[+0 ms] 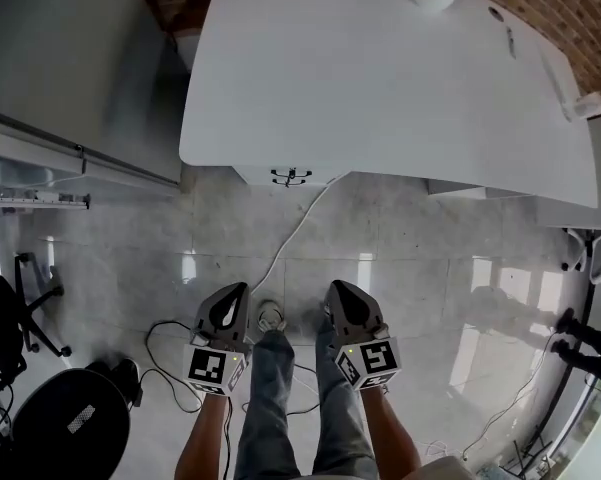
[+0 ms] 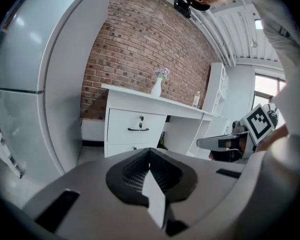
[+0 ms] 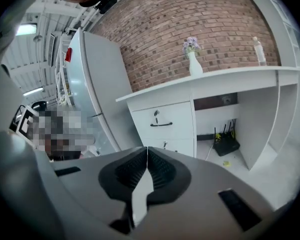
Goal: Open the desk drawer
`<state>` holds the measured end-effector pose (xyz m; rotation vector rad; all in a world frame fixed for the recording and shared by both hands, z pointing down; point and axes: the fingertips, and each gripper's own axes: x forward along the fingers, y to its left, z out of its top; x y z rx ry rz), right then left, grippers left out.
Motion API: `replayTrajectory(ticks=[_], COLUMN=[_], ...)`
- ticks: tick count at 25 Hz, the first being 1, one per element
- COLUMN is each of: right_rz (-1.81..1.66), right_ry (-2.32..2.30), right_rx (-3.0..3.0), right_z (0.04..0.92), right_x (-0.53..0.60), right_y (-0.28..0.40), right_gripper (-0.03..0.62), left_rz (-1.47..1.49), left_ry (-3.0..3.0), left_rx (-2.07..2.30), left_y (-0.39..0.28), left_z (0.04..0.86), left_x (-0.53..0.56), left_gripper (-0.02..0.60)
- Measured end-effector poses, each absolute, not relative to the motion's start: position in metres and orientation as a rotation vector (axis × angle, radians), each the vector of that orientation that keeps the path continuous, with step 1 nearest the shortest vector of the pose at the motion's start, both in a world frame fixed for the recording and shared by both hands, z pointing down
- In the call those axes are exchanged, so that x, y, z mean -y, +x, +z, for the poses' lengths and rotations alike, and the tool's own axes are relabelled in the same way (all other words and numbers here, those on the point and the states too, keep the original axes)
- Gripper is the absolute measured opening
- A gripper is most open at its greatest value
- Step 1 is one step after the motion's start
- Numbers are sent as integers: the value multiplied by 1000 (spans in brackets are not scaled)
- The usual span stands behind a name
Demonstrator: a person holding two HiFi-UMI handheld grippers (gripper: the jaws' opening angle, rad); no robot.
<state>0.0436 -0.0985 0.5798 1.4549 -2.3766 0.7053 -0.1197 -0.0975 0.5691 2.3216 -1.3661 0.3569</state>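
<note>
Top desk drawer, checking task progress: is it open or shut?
Shut: the top drawer front sits flush with the lower drawer front beneath it.

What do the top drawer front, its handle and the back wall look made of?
Drawer front: smooth matte white, probably painted or laminated board. Handle: thin dark curved bar, likely metal. Wall: bare red brick, mortar joints showing.

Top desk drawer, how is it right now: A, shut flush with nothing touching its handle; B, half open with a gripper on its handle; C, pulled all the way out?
A: the top drawer sits flush in the desk, and the left gripper and right gripper are well away from its handle.
</note>
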Motion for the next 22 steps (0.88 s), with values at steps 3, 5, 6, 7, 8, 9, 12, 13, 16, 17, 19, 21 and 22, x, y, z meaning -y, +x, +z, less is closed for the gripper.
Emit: replayTrajectory(ticks=[3, 5, 6, 7, 8, 9, 12, 13, 16, 17, 19, 21, 22], right_rz=[736, 762, 774, 785, 795, 801, 808, 811, 904, 1005, 1352, 1785, 1966], right_ry=[1443, 1436, 1435, 1434, 1435, 1435, 1440, 1443, 1480, 1516, 1619, 1698, 1704], right_rx=[2366, 2358, 2354, 2352, 2350, 2350, 2349, 2350, 2396, 2440, 2543, 2613, 2637], right_z=[607, 622, 630, 636, 641, 645, 654, 656, 653, 648, 637, 631, 629], right_x=[89, 82, 79, 78, 76, 75, 74, 74, 77, 80, 89, 100, 104], right_y=[41, 41, 41, 41, 41, 41, 42, 42, 43, 43, 51, 60, 62], right_gripper=[17, 18, 18, 17, 17, 17, 17, 17, 18, 18, 20, 40, 118], left_rz=[351, 358, 362, 367, 373, 380, 391, 388, 377, 376, 376, 374, 372], left_ry=[2320, 2316, 2312, 2308, 2306, 2307, 2316, 2317, 2323, 2326, 2331, 2336, 2338], left_rx=[1344, 1330, 1328, 1327, 1327, 1326, 1326, 1330, 1339, 1339, 1337, 1334, 1331], left_y=[-117, -115, -115, -116, -116, -117, -117, -117, -116, -116, -114, -113, -112], left_z=[594, 610, 617, 624, 631, 636, 646, 647, 646, 645, 641, 638, 638], left_x=[94, 89, 87, 86, 86, 86, 92, 94, 99, 100, 101, 104, 104], left_gripper=[12, 12, 12, 12, 12, 12, 12, 12, 12, 12, 12, 12, 12])
